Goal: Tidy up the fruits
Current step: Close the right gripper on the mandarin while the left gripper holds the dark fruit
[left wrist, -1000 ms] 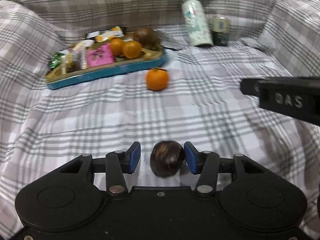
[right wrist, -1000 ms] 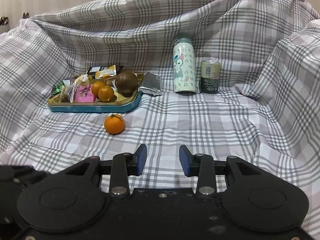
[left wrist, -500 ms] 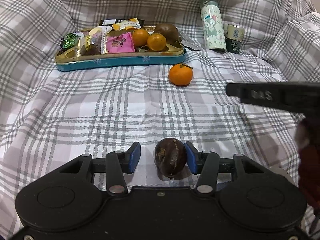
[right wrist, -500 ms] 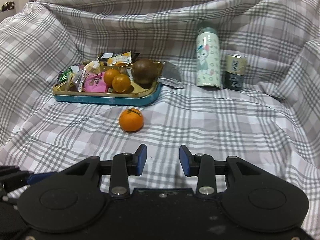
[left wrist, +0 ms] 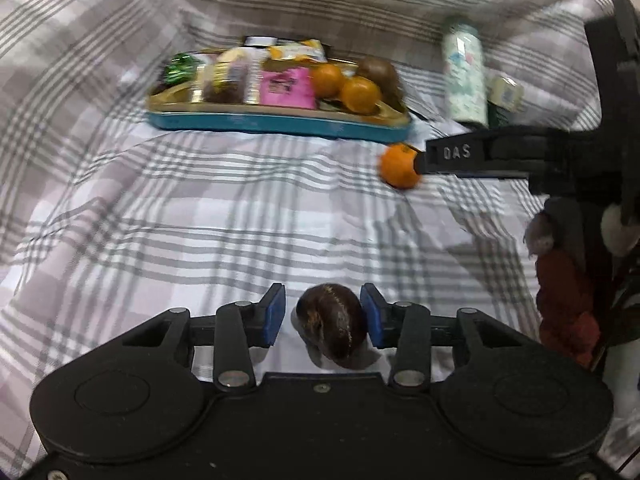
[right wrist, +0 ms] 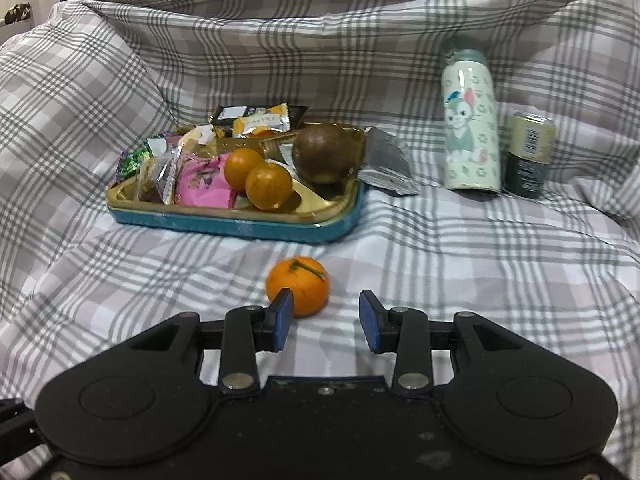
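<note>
Checked cloth point(right wrist: 460, 264) in grey and white covers the whole soft place and bunches up high at the back. On it sits a long blue tray point(right wrist: 240, 224) with a gold inside, and its left part is full of snack packets point(right wrist: 196, 176). Two small oranges point(right wrist: 268, 186) and a big brown fruit point(right wrist: 324, 154) lie in the right part of the tray, and a silver wrapper point(right wrist: 386, 166) rests just beside the tray's right end. To the right of that stands a tall bottle with a bunny picture point(right wrist: 472, 128), and a short can point(right wrist: 528, 156) stands just beside it. The left gripper point(left wrist: 323, 314) is low over the cloth, and its blue jaws are closing with a dark brown fruit point(left wrist: 332, 326) between them. The right pad looks as if it is at the fruit's skin, but a small gap shows on the left side, so the fruit is not squeezed yet. This dark fruit lies on the cloth, well apart from the tray. The right gripper point(right wrist: 325, 322) has its jaws apart with only cloth between them, and they are opening a little. A lone orange point(right wrist: 298, 290) lies on the cloth just in front of the tray, right behind the left pad of the right gripper. It is not in any jaws.
</note>
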Demonstrator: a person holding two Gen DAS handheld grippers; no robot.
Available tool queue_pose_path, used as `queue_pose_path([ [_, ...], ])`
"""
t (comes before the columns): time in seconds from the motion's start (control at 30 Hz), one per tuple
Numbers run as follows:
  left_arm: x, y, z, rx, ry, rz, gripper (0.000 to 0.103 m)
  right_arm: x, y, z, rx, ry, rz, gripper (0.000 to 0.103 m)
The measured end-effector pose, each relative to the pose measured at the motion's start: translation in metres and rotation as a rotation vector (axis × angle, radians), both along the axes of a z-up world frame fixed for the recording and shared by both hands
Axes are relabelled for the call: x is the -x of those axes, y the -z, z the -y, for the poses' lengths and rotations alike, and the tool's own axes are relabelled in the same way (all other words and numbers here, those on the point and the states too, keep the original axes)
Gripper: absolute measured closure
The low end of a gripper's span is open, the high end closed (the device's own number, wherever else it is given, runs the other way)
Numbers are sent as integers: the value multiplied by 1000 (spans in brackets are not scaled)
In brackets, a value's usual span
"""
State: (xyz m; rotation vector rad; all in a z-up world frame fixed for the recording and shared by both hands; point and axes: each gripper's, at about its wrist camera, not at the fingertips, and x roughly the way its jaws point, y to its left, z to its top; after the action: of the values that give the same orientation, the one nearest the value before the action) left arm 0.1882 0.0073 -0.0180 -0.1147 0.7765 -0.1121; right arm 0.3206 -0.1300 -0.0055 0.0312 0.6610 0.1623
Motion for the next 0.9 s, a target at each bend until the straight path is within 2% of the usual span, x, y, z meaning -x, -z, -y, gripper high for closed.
queue_pose_path([
  [0.2, -3, -1, -14, 56, -30, -4, 49, -20, 8, -17, 29, -17, 10, 54],
  [0.53, 1, -2, -13, 53, -16, -2, 49, -29, 19, -35, 99, -23, 5, 50],
  [0.7, 5, -5, -15, 53, -20, 17, 52, -31, 24, -29, 89, -2, -10, 60],
  [0.9, 5, -7, -14, 44, -19, 30, 52, -16, 12, -13, 41, 41, 3, 60],
])
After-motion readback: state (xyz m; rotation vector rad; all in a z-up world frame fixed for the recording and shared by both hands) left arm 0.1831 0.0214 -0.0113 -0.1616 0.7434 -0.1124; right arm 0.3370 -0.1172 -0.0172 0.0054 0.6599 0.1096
